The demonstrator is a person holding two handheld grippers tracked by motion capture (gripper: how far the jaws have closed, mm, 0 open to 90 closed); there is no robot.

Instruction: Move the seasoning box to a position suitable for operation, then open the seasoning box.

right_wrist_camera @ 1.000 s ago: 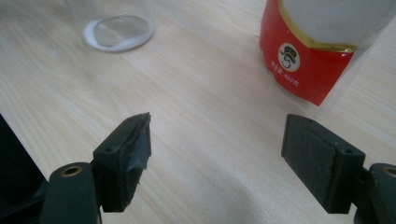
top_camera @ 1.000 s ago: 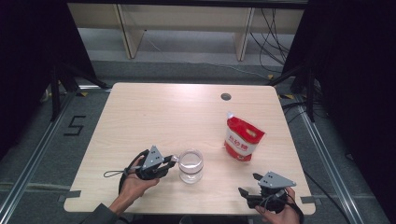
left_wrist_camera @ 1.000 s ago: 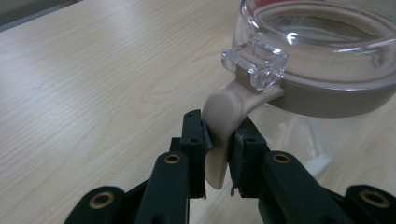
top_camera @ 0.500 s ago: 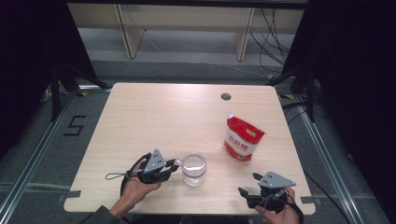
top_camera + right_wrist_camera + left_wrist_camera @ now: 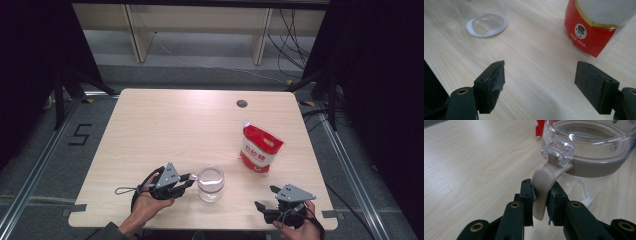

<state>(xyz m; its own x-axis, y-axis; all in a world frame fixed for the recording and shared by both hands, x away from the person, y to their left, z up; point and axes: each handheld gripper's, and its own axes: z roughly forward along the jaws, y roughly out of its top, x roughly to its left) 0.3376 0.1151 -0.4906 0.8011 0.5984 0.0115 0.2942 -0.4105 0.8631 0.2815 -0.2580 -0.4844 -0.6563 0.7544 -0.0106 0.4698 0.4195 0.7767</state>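
Jar shifted slightly right; left gripper still clamped.

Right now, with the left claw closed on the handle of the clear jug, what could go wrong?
1. The left claw pinches only the lower tip of the beige handle; lifted this way, the clear jug might tilt or slip out.
2. The jug stands near the table's front edge, so a slip may push it off.
3. The red pouch stands upright nearby; a swing could topple it.

Lab recording bay, black curtains, floor rails, loose cables
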